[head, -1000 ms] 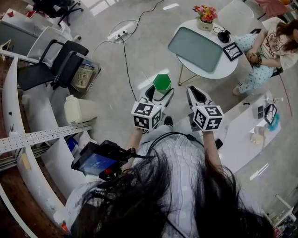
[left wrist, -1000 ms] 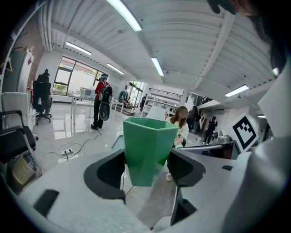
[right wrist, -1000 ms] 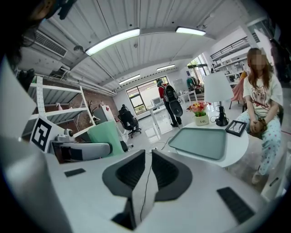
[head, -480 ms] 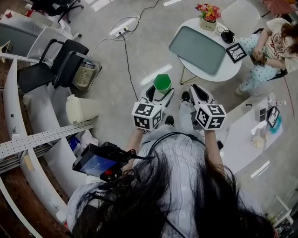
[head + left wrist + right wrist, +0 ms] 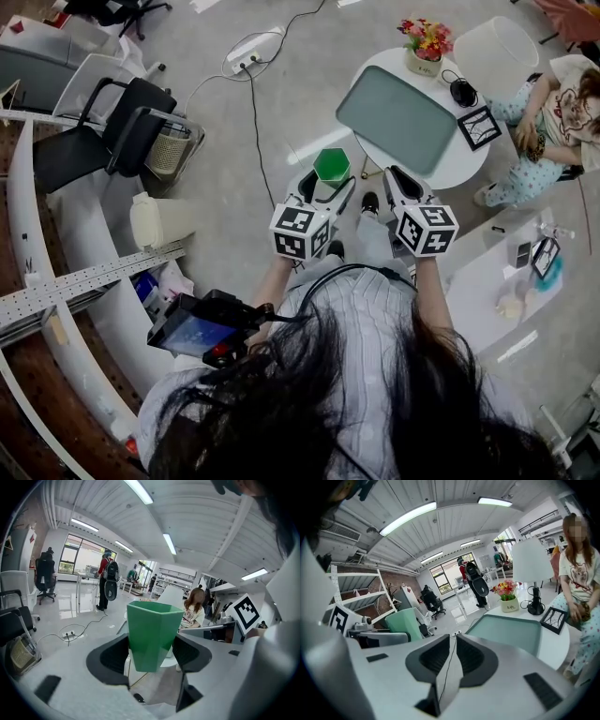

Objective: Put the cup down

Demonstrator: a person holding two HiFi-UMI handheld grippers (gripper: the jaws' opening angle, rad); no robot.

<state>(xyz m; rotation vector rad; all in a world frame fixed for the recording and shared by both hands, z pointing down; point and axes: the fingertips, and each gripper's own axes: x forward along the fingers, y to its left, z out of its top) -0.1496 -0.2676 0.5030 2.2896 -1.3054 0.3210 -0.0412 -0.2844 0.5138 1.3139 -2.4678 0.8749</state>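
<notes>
A green faceted cup (image 5: 331, 165) (image 5: 153, 633) is clamped upright between the jaws of my left gripper (image 5: 323, 186) (image 5: 152, 654), held in the air above the floor. My right gripper (image 5: 400, 180) (image 5: 453, 645) is beside it, shut with nothing between its jaws. Ahead and to the right stands a round white table (image 5: 449, 150) carrying a grey-green tray (image 5: 400, 103) (image 5: 509, 631).
On the round table stand a flower pot (image 5: 427, 42), black headphones (image 5: 461, 92) and a framed picture (image 5: 479, 127). A seated person (image 5: 548, 122) is at its right. Black chairs (image 5: 112, 127), a white bin (image 5: 155, 221) and a curved white desk (image 5: 56, 253) lie left. A power strip (image 5: 251, 46) with cable crosses the floor.
Both grippers with the cup have moved forward towards the round table, which now lies nearer. The grip on the cup is unchanged.
</notes>
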